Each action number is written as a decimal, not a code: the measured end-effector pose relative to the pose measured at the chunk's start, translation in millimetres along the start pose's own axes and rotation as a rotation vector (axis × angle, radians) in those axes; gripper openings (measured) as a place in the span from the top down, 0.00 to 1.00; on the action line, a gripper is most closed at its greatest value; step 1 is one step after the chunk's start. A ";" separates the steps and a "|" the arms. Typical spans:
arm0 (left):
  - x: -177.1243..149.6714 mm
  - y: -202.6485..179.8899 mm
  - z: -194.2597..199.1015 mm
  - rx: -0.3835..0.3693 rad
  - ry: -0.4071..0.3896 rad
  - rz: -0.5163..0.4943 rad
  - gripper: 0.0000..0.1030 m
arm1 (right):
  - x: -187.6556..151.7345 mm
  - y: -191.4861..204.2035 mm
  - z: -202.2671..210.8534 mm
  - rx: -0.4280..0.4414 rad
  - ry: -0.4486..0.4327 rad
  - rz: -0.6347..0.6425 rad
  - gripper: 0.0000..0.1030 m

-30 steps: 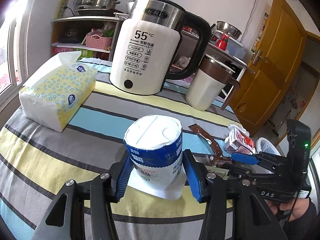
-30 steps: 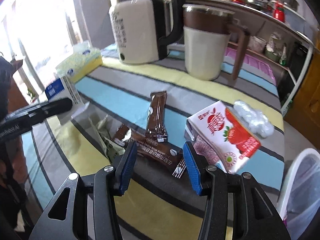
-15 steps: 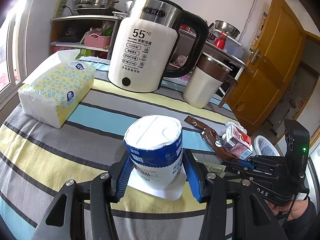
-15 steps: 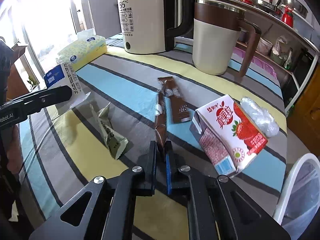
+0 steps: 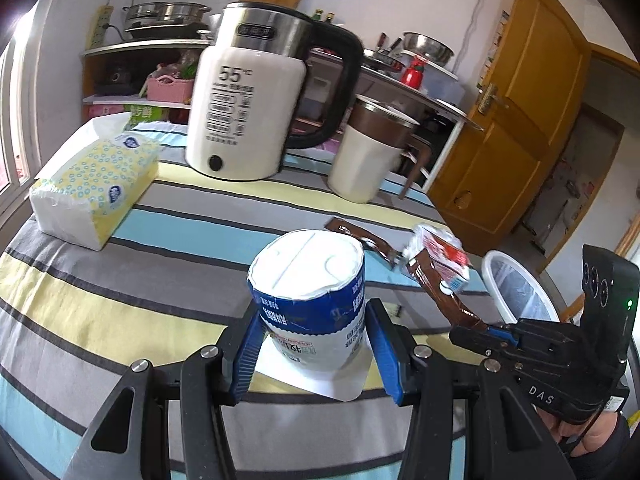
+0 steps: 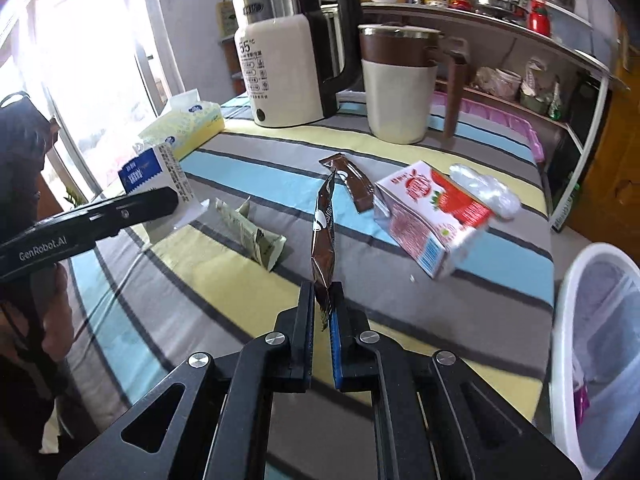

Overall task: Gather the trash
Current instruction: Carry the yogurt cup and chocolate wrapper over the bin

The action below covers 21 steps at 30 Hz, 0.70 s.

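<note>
- Left tool: pads pressed on both sides of a blue-and-white milk carton, over the near edge of the tabletop.
- Green wrapper: lies flat on the striped cloth, mid-tabletop.
- Right tool: pressed together, pinching the lower end of a brown sachet, which stands upright.
- Second brown sachet: lies flat beyond it.
- Strawberry carton: on its side, near the right edge.
- White bin: beside the right edge.

Kettle left of mug, on table.
</note>
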<state>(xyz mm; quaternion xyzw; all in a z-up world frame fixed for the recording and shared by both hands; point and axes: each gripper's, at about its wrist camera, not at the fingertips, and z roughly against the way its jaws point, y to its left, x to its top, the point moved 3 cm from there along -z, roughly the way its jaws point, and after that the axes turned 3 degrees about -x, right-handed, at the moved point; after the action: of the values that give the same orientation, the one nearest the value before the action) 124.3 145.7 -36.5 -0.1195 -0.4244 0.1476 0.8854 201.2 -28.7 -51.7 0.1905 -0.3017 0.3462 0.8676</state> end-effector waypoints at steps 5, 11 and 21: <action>-4.6 -24.0 2.3 -0.028 0.012 -0.039 0.50 | -7.4 -7.2 20.8 -0.018 -0.031 -0.037 0.93; -9.6 -55.5 3.5 -0.063 0.022 -0.087 0.50 | -17.2 -18.1 46.9 -0.047 -0.069 -0.076 0.93; -16.3 -103.9 -7.8 -0.111 0.053 -0.168 0.50 | -32.7 -45.3 77.0 -0.099 -0.114 -0.144 0.93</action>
<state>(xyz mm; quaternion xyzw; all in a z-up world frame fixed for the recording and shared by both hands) 137.3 42.7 -18.0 -0.1364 -0.4167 0.0459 0.8976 184.6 -117.2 -21.2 0.1879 -0.3529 0.2565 0.8800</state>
